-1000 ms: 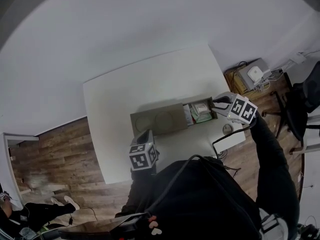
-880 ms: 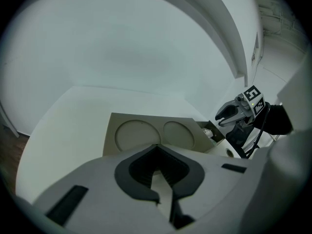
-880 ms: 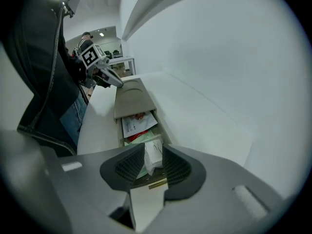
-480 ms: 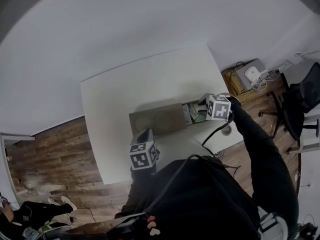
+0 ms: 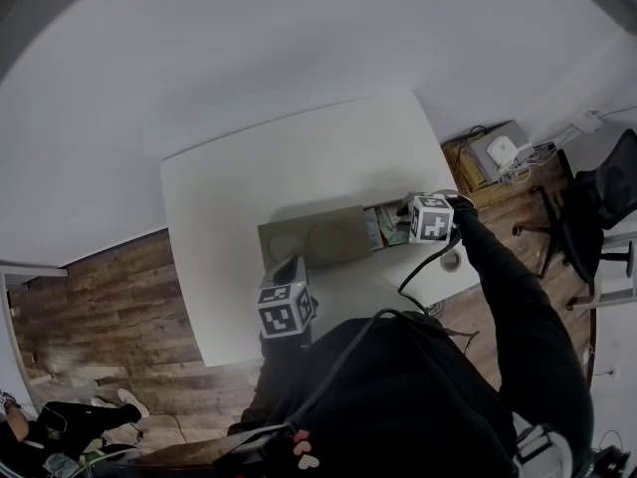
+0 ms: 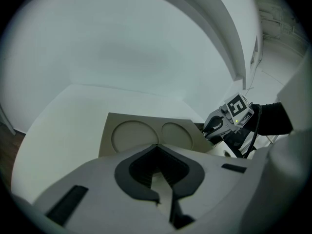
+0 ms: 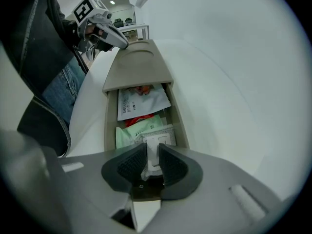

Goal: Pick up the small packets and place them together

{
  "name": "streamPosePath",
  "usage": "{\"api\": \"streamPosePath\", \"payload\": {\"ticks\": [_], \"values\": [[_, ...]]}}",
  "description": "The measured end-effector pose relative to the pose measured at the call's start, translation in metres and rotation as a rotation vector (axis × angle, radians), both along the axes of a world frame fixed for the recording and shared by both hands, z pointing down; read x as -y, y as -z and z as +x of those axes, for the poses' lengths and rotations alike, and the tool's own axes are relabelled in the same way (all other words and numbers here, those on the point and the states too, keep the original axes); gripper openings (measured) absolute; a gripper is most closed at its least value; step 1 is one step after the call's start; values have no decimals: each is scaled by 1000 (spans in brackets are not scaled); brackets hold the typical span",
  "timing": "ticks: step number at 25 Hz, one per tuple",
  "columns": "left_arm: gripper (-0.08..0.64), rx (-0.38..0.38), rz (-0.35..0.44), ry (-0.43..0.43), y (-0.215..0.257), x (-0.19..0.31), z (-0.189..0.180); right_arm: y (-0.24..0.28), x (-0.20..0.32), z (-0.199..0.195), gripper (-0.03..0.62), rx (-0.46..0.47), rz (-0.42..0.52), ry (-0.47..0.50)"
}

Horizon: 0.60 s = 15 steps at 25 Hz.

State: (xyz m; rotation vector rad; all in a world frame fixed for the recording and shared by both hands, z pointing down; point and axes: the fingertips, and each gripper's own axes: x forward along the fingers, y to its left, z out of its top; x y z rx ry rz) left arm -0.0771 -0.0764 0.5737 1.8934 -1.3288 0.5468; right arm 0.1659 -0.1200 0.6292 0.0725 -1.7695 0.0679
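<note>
Presently, left gripper [image 6: 157, 150]: jaws are brought together with nothing between them; it is held near the table's front edge, at the covered end of the box.
Table [image 5: 259, 177]: white; the box is carried toward its right edge.
Box [image 7: 179, 126]: long and tan; the left part is covered by a lid [image 6: 146, 135] marked with two round recesses, and the right part is left open.
Open compartment: all packets are gathered here, overlapping. A white printed packet [image 7: 141, 101] is laid nearest the lid, then a red packet [image 7: 139, 122] partly beneath it, a green packet [image 7: 131, 133], and a pale packet [image 7: 158, 138] at the far end.
Right gripper [image 7: 152, 165]: the jaws have just been closing, and the pale packet's upturned edge is pinched between them.
Handling: the packets are judged light, thin, limp and slick. An edge or seam is best taken, with little squeeze. A neighbouring packet could be dragged up too.
</note>
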Motion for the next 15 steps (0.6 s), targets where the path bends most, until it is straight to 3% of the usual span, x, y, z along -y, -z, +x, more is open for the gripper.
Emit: {"api": "streamPosePath", "payload": {"ticks": [5, 15], "values": [[-1, -3, -1, 6, -1, 1, -1, 2, 2, 0, 49, -3, 18, -10], [-2, -17, 0, 8, -1, 2, -2, 37, 3, 6, 34, 60, 76, -138]]}}
